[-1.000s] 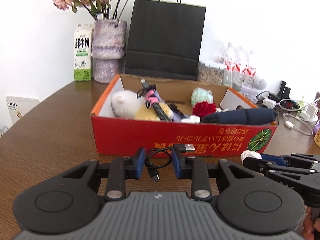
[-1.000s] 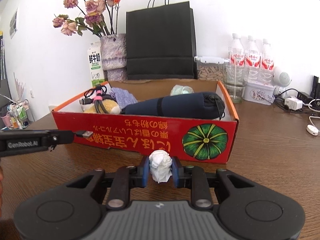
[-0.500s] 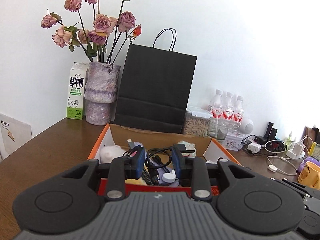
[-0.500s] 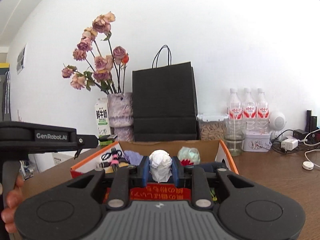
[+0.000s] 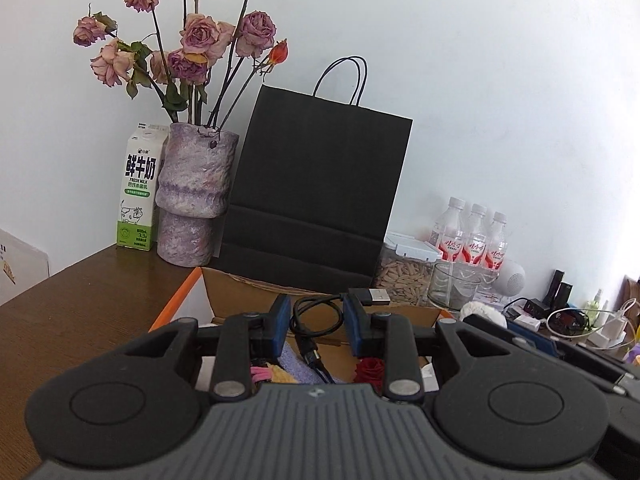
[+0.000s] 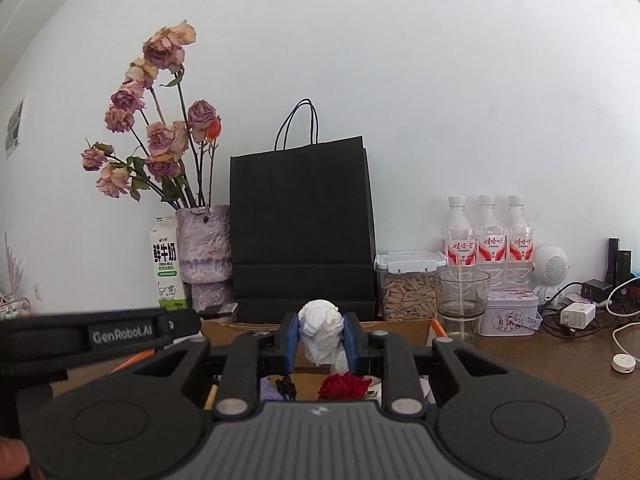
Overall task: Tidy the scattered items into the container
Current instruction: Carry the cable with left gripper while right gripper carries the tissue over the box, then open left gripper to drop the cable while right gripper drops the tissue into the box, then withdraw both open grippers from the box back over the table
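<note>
We find the black USB cable (image 5: pixel 316 320) clamped in the left gripper (image 5: pixel 316 326) and the crumpled white tissue (image 6: pixel 320 330) pinched in the right gripper (image 6: pixel 320 340), both above the cardboard box (image 5: pixel 240 296) on the desk (image 5: pixel 80 300).

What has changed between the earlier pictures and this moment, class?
Both grippers rose from table level in front of the box to above its open top. The left gripper still holds the black cable; the right gripper still clamps the white wad. Box contents unchanged.
</note>
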A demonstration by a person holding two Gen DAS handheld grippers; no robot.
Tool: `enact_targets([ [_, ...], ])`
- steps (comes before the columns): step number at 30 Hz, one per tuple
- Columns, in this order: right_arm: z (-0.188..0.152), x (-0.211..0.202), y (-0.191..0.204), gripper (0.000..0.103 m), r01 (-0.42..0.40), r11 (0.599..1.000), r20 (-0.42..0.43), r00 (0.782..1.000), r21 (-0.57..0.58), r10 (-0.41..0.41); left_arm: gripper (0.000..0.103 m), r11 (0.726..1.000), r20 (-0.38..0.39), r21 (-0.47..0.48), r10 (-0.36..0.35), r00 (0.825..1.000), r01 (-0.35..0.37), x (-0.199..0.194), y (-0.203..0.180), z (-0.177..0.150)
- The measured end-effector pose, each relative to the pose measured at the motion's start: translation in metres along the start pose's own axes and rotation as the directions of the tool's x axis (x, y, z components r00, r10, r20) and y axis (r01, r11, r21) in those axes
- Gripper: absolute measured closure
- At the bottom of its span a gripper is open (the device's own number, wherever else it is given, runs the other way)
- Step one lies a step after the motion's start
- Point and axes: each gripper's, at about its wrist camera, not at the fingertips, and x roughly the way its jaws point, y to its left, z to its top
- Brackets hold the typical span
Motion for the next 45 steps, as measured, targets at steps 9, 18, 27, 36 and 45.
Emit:
enact_targets([
  [9, -0.005, 0.033, 0.005, 0.081, -0.005, 0.999, -0.024, 1.0, -0.049, 0.004, 0.074, 0.998, -0.011, 0.021, 0.061, 0.998, -0.06, 0.026, 0.022, -0.002],
  [18, -0.012, 0.029, 0.006, 0.019, 0.027, 0.997, -0.017, 0.999, -0.07, -0.028, 0.021, 0.989, 0.059, 0.073, 0.125, 0.99, -0.129, 0.022, 0.021, -0.007],
  [27, -0.013, 0.014, 0.01, 0.0, 0.049, 0.994, 0.055, 0.997, -0.094, -0.044, 0.0, 0.978, 0.129, 0.05, 0.193, 0.973, -0.201, 0.012, 0.024, -0.011],
  [36, -0.015, 0.012, 0.007, 0.0, 0.067, 0.995, 0.058, 0.996, -0.075, -0.063, 0.0, 0.979, 0.141, 0.056, 0.187, 0.972, -0.197, 0.005, 0.024, -0.015],
  [45, -0.024, -0.022, 0.015, 0.0, 0.068, 0.994, 0.043, 0.997, -0.09, -0.065, 0.0, 0.975, 0.098, 0.109, 0.183, 0.978, -0.193, -0.029, 0.025, -0.031],
])
